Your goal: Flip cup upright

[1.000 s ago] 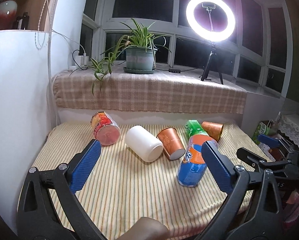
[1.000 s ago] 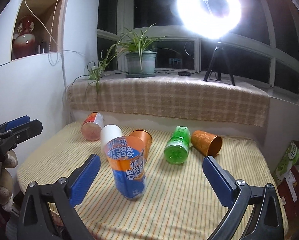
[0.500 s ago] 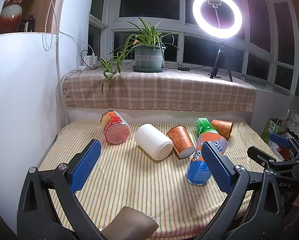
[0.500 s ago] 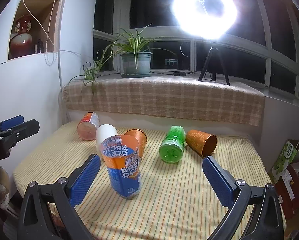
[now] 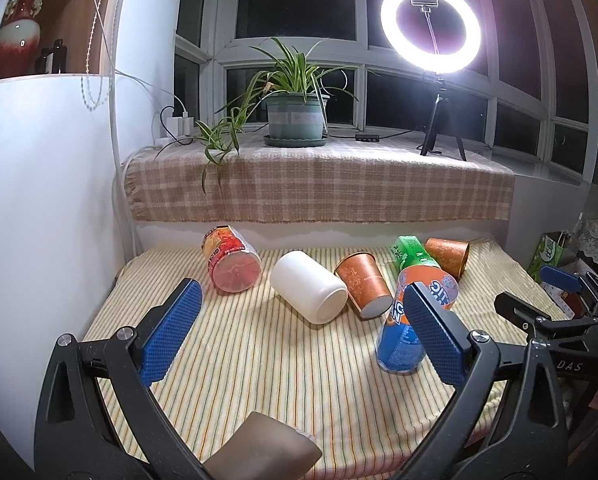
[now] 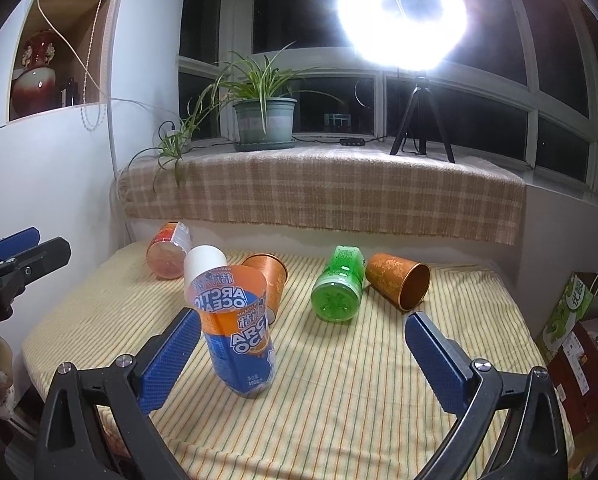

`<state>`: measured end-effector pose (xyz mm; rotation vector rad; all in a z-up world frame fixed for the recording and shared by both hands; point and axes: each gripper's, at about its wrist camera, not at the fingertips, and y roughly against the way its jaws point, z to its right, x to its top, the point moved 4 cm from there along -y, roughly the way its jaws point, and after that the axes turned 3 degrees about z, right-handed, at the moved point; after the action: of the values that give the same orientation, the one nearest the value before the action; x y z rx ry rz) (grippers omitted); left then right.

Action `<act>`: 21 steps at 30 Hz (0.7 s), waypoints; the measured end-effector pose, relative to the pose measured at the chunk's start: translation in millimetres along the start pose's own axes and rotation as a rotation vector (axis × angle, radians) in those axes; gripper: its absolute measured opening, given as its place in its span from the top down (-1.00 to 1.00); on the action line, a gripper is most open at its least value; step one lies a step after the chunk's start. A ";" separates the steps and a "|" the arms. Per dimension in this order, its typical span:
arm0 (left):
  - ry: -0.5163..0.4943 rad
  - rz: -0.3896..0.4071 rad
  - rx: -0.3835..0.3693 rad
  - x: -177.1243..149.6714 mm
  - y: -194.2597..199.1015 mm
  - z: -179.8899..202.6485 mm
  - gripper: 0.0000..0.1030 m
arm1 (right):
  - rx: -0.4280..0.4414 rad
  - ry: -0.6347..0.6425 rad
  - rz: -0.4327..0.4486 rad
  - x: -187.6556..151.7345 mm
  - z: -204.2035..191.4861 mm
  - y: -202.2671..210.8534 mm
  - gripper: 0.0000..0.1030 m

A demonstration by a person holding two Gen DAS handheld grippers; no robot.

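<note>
An orange and blue cup (image 6: 239,328) printed with "Arctic Ocean" stands on its narrow blue end near the front of a table (image 6: 339,392) covered in a yellow striped cloth, its wide orange end up, leaning slightly. In the right wrist view it sits between the spread blue pads of the right claw (image 6: 299,360), closer to the left pad, with nothing pinched. In the left wrist view the same cup (image 5: 415,320) appears at 3 o'clock, partly behind the right pad of the left claw (image 5: 299,336), which is also spread wide and holds nothing.

Behind the cup, toward 12 o'clock, five more cups lie on their sides in a loose row. From 9 o'clock to 3 o'clock: a red cup (image 5: 231,260), a white cup (image 5: 307,286), an orange patterned cup (image 5: 363,282), a green cup (image 6: 337,284) and a second orange cup (image 6: 397,282) with its open mouth facing forward.

Beyond the table, a ledge draped in checked cloth (image 5: 319,188) carries a potted plant (image 5: 295,116) and a glowing ring light (image 5: 431,28) on a small tripod.
</note>
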<state>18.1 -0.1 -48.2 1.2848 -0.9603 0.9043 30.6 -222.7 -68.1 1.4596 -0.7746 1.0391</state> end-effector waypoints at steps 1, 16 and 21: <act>-0.001 0.001 0.002 0.6 -0.5 -0.2 -0.98 | 0.000 -0.001 -0.002 -0.2 0.4 -0.7 -0.99; -0.003 0.000 0.002 2.1 -3.4 -0.6 -0.99 | 0.005 0.004 -0.022 -3.2 0.1 -9.6 -0.99; -0.009 0.003 0.007 3.2 -4.5 -2.4 -0.99 | 0.007 0.004 -0.030 -4.2 -0.6 -12.3 -0.99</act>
<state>23.6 2.0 -46.9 1.2946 -0.9673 0.9053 39.9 -220.6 -76.9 1.4706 -0.7450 1.0227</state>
